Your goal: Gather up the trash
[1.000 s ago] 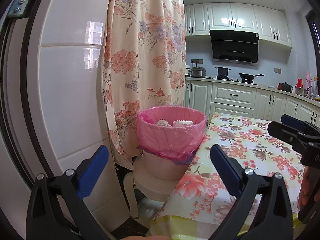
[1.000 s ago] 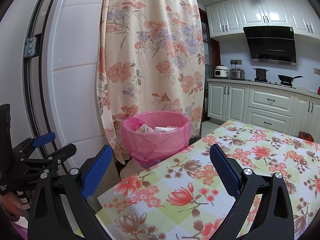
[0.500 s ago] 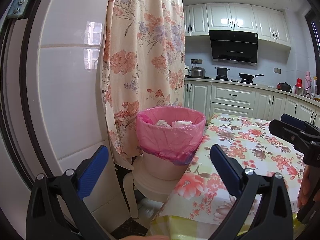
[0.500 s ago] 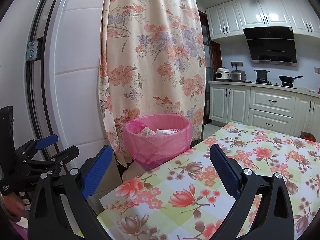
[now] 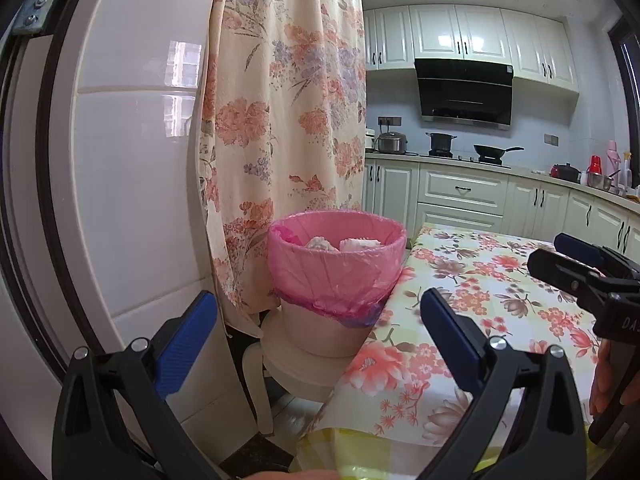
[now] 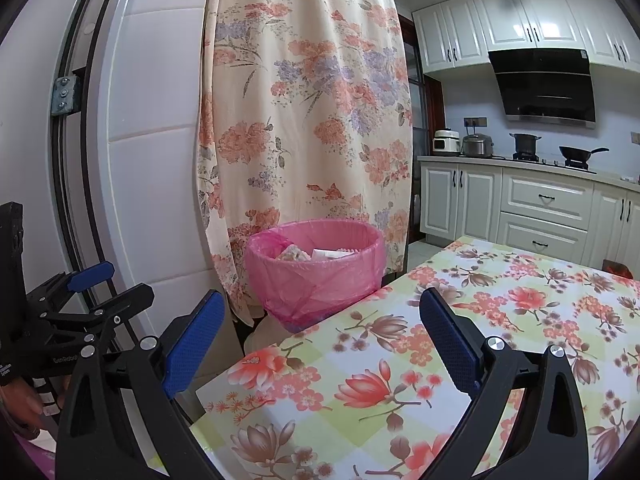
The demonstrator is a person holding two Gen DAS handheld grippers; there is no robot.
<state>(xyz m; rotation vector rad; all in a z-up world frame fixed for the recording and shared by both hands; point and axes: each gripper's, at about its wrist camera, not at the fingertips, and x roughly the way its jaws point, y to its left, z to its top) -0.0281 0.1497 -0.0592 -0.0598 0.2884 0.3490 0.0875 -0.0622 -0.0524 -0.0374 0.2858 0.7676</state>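
Left wrist view: left claw [image 5: 318,312] spread wide, nothing between the blue pads [image 5: 186,342]. It points at the trash bin [image 5: 336,280], a pale bin with a pink liner folded over the rim, standing on a white stool [image 5: 280,364] just beside the corner of the bench [image 5: 460,320]. Crumpled white trash [image 5: 344,243] sits inside, just below the rim. Floral curtain [image 5: 280,120] hangs right behind the bin. Right claw [image 5: 576,264] enters from the right edge over the floral tablecloth; from here I cannot tell how far apart its fingers stand.

Right wrist view: right claw [image 6: 320,328] also wide open, empty, held above the bench [image 6: 400,380] near its corner. Bin [image 6: 316,272] beyond that corner, partly hidden by the bench edge, trash [image 6: 316,254] visible inside. Left claw [image 6: 88,288] at the left edge, off the bench, near the white door panel [image 6: 152,160]. Kitchen cabinets [image 6: 540,208] and range hood [image 6: 544,84] well behind.
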